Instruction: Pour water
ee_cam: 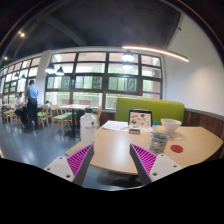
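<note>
The gripper (109,160) is held wide open, nothing clasped; the white bottle (88,126) on the round table (115,150) could be toppled by an off-centre approach.

Surface (112,150): smooth pale wood look, faint sheen. Bowl (170,125): glossy white. Bench back (150,108): matt green upholstery. Floor (30,145): glossy, reflective.

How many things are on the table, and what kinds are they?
Bottle: 1, white
Cup: 1, clear, by the right finger
Bowl: 1, white
Box or carton: 1
Paper sheet: 1
Red disc: 1
Total: 6, all on the table
The gripper is open and holds nothing.
</note>
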